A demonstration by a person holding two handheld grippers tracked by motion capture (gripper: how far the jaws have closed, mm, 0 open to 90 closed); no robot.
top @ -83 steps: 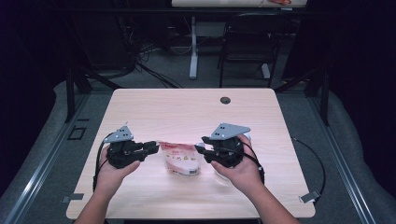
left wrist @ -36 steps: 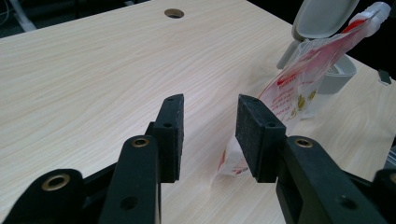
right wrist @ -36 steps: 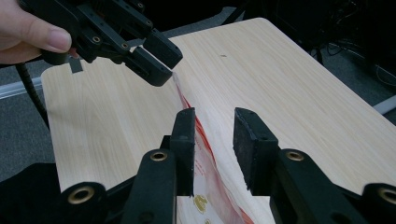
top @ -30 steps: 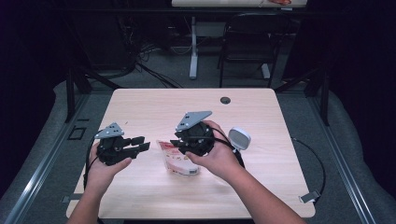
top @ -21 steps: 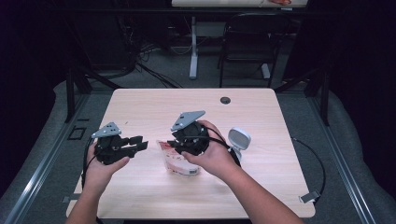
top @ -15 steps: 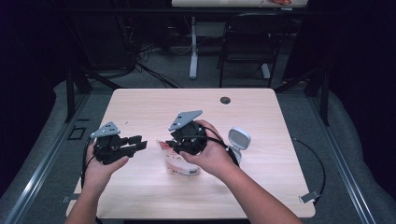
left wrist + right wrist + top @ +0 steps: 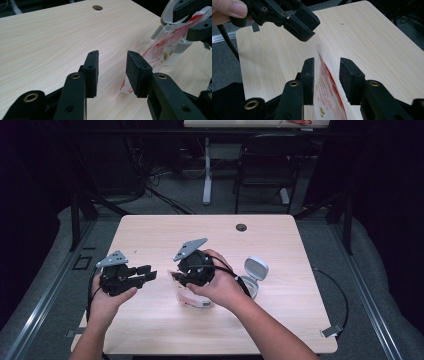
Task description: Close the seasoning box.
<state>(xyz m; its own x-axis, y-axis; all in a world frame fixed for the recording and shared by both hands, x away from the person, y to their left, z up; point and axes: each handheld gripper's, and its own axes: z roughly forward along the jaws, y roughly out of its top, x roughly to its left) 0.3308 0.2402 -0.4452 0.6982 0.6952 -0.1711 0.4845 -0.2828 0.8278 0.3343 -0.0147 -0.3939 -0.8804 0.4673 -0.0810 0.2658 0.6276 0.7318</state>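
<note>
A crinkly clear plastic packet (image 7: pixel 325 97) with red print lies on the pale wood-grain table (image 7: pixel 300 320), just left of a round white container (image 7: pixel 252 277). The right gripper (image 7: pixel 327 75) has just been opening, its flat black pads straddling the packet's edge. The left gripper (image 7: pixel 111 71), spread and empty, hovers left of the packet.

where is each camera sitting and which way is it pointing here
High view: fixed above the person's side, looking forward and down on the table; both forearms, left gripper, right gripper.
Left gripper view: rides the left gripper, looks along its open fingers toward the packet.
Right gripper view: looks along its fingers, packet between them.
All share the packet.
</note>
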